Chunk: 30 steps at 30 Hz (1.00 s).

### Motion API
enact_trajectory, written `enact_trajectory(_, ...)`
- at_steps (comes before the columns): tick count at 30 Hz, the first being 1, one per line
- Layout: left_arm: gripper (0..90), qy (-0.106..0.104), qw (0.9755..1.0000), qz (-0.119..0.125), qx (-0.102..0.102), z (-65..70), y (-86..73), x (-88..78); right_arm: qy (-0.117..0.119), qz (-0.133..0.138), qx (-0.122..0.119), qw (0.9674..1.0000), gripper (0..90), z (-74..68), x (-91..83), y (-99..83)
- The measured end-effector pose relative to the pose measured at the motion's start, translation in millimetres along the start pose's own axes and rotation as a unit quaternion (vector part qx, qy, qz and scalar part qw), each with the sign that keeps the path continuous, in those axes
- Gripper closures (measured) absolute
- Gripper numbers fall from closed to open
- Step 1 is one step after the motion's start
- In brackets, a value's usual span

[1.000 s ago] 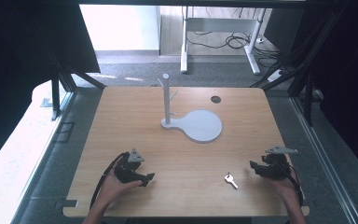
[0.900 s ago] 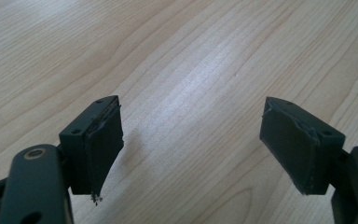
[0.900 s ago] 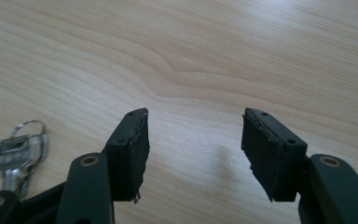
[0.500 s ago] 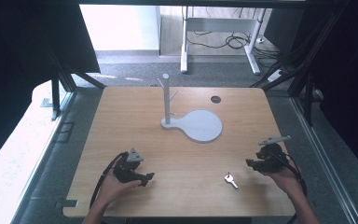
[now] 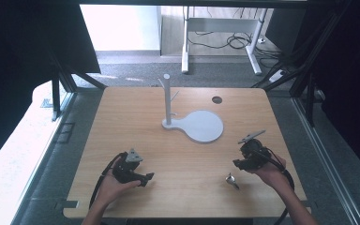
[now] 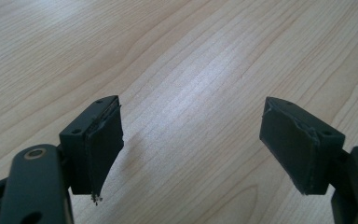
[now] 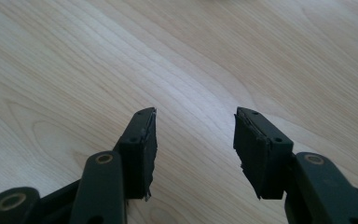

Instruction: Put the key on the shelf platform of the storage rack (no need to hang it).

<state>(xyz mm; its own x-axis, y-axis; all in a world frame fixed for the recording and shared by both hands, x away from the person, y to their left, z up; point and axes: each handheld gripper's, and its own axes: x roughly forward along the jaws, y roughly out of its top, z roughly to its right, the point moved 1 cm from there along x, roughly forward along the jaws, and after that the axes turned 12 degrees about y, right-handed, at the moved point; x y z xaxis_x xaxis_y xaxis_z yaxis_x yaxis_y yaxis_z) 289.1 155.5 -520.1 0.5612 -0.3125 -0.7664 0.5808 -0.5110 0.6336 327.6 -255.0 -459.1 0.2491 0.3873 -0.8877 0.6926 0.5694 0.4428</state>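
Key (image 5: 232, 180) lies flat on the table (image 5: 122, 117) near the front edge, just near-left of my right gripper (image 5: 238, 164), whose jaws have just been closing with nothing between them. My left gripper (image 5: 149, 177) rests spread and empty at the near left.

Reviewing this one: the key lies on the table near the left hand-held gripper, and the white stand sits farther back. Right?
Not quite. In the high view the key lies near the right hand-held gripper, not the left hand-held gripper. The white stand does sit farther back.
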Motion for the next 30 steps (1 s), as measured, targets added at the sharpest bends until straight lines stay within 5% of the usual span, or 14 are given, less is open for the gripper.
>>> enact_trajectory(15, 21.6, 0.001, 1.0, 0.0, 0.002, 0.5, -0.5, 0.4, 0.026, -0.017, 0.007, 0.9995, 54.6, -7.9, 14.3, 16.3)
enact_trajectory(30, 21.6, 0.001, 1.0, 0.0, -0.002, -2.4, -1.9, 0.4, 0.047, -0.069, 0.019, 0.9963, 60.8, -17.2, 39.7, 9.6)
